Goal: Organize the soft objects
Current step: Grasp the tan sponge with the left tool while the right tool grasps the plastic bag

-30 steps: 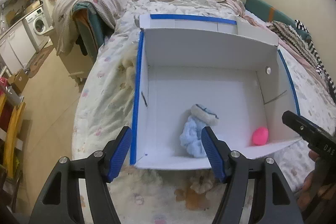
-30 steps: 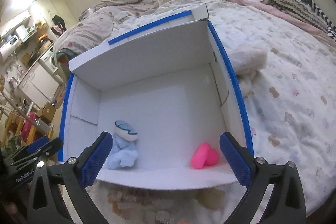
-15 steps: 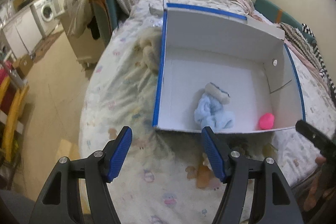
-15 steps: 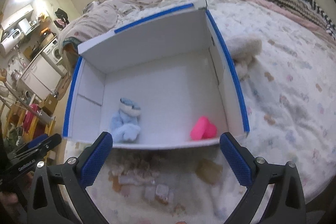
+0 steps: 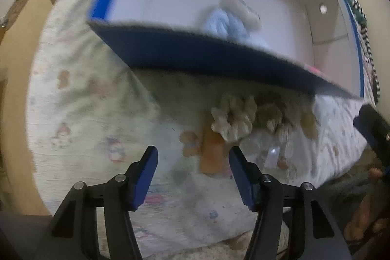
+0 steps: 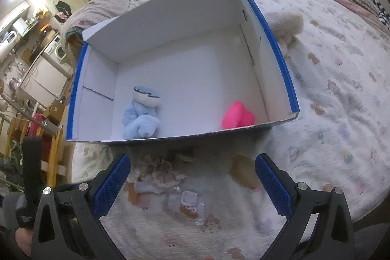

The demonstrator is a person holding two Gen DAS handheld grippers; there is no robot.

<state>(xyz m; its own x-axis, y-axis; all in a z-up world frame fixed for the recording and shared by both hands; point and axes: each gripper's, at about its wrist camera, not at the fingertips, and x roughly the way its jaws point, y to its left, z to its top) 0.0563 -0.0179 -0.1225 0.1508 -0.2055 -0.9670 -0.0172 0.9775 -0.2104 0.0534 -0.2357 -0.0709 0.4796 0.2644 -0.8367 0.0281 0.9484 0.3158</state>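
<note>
Cream toy: your target, the plush point(image 5: 232, 120), lies on the quilt point(image 5: 80, 94) at 1 o'clock, just beyond the left tongs point(image 5: 192, 162), against the box point(image 5: 219, 57).
Axis: too blurred to tell.
Nearer hand: left.
Left tongs: half-wide, closing, empty.
Right tongs point(image 6: 192, 183): wide, empty.
Room: bedroom, soft bed.

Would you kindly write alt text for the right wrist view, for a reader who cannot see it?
An open white box with blue edges sits on a patterned bedspread, holding a light blue plush toy and a pink heart-shaped soft object. The right gripper hovers open before the box, over a small packaged item.
</note>
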